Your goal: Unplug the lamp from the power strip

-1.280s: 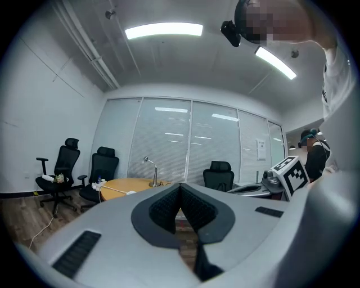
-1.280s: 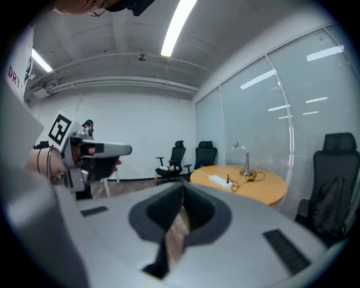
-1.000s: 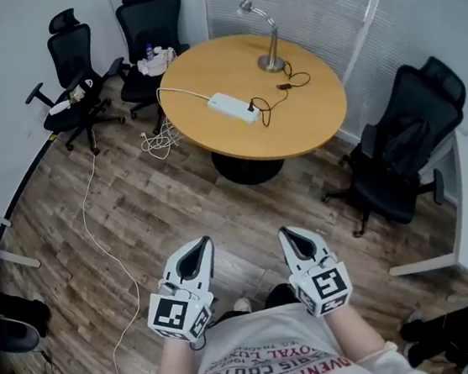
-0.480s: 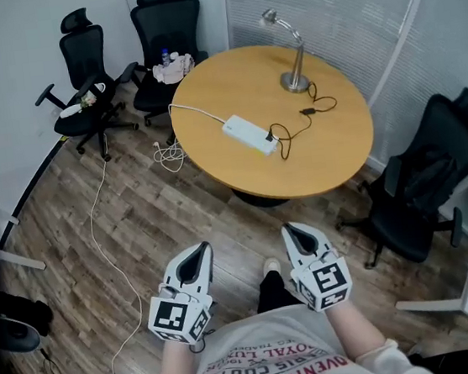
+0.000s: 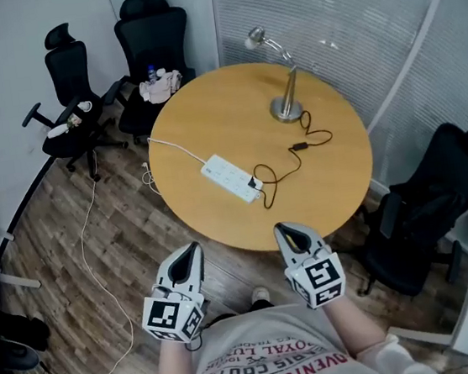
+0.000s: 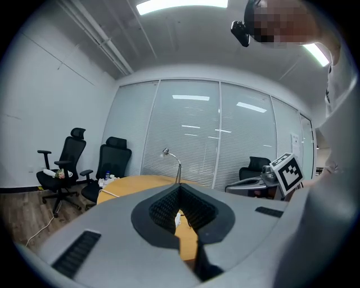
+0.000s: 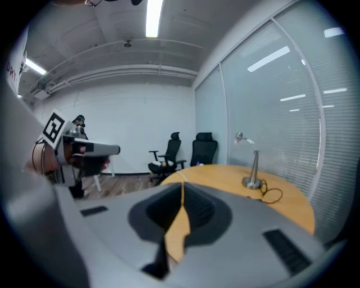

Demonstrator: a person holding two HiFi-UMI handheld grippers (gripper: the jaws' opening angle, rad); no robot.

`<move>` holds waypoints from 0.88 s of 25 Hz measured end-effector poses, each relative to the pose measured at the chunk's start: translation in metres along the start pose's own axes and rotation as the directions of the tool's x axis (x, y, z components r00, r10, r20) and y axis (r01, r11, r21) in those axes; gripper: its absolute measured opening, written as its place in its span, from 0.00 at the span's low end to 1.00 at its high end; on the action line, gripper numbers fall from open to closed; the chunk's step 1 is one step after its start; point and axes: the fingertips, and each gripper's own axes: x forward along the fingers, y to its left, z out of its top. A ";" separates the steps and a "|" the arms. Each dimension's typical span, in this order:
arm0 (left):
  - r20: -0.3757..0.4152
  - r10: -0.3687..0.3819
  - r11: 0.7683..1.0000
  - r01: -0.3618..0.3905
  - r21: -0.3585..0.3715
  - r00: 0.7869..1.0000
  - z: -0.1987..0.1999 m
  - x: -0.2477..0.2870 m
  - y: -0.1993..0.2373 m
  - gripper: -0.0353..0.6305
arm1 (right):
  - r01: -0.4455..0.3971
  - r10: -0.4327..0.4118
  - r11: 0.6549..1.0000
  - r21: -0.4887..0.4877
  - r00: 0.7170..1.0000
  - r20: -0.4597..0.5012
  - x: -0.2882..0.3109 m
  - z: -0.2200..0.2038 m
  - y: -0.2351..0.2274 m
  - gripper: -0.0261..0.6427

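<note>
A: Grippers, quick.

B: Both sit low in the head view, just ahead of the person's shirt, tips aimed at the round wooden table (image 5: 207, 109). Left gripper (image 5: 193, 249): jaws pressed together, nothing between them. Right gripper (image 5: 281, 230): same, jaws closed tip to tip, empty. Neither touches the table.

A: Lamp?

B: The silver gooseneck lamp (image 5: 290, 82) stands upright on the far right part of the table, near the glass wall, with its head bent to the left.

A: Plugged in?

B: Yes. The black cord (image 5: 286, 165) runs from the lamp base, loops across the wood and ends at a plug seated in the near end of the white power strip (image 5: 231, 180).

A: Where's the strip?

B: It lies flat and diagonal near the table's middle, well apart from both grippers. Its white cable (image 5: 175, 151) goes off the left edge to the floor.

A: Anything else?

B: Two black office chairs (image 5: 65, 84) stand behind the table on the left, and another chair (image 5: 439, 199) is on the right. The floor is wood plank.
</note>
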 end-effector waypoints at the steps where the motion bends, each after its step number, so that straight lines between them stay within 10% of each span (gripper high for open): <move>1: -0.007 -0.005 1.000 0.005 -0.002 1.000 -0.002 0.013 0.000 0.09 | 0.002 -0.002 1.000 0.003 1.000 -0.006 0.005 -0.001 -0.010 0.08; 14: -0.089 -0.231 0.973 0.233 0.006 0.969 0.003 0.169 0.045 0.09 | 0.184 -0.178 0.979 0.086 0.981 -0.080 0.084 -0.003 -0.091 0.08; 18: -0.164 -0.386 0.918 0.395 0.030 0.908 0.001 0.220 0.058 0.09 | 0.295 -0.281 0.945 0.139 0.953 -0.112 0.111 0.003 -0.111 0.08; 22: -0.283 -0.529 0.830 0.557 0.023 0.800 -0.019 0.258 0.060 0.09 | 0.377 -0.355 0.909 0.178 0.924 -0.142 0.137 0.006 -0.124 0.08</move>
